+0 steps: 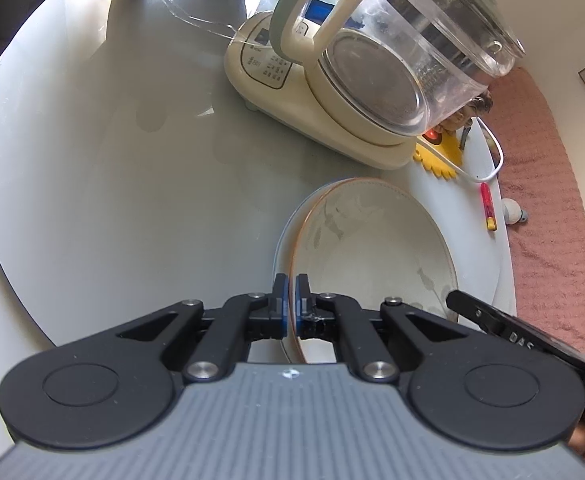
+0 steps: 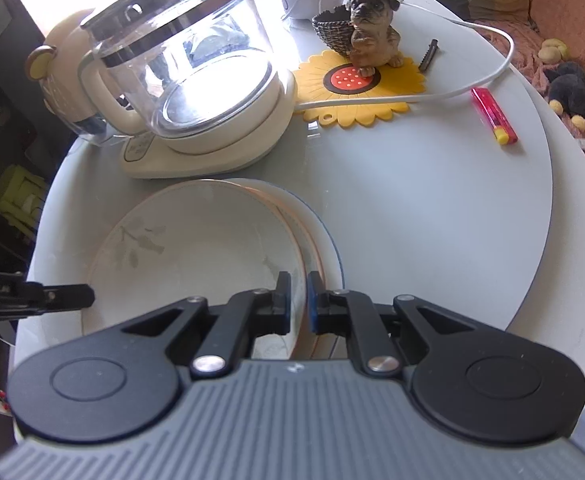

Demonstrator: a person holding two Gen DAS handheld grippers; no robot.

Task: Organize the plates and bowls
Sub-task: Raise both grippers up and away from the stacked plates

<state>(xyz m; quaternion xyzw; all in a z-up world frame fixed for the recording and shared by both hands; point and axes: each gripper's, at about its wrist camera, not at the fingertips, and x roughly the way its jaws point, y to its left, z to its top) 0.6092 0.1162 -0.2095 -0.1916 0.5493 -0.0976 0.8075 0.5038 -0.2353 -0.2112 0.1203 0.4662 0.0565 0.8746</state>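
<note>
A shallow white bowl (image 1: 372,248) (image 2: 204,248) with a copper rim and a grey leaf print rests in a wider white plate (image 1: 281,236) (image 2: 330,240) on the round table. My left gripper (image 1: 291,282) is shut on the bowl's left rim, which runs between its blue pads. My right gripper (image 2: 298,282) is shut on the opposite rim. Each gripper shows in the other's view as a black finger at the bowl's edge: the right one (image 1: 476,312) and the left one (image 2: 52,298). Whether the bowl is lifted off the plate I cannot tell.
A glass kettle (image 1: 404,52) (image 2: 188,64) on a cream base stands just behind the dishes. Beyond it are a yellow sunflower mat (image 2: 356,80) with a pug figurine (image 2: 372,28), a white cable (image 2: 492,72), a hair clip (image 2: 428,54) and a red lighter (image 2: 492,116) (image 1: 487,208). A pink rug (image 1: 548,200) lies past the table edge.
</note>
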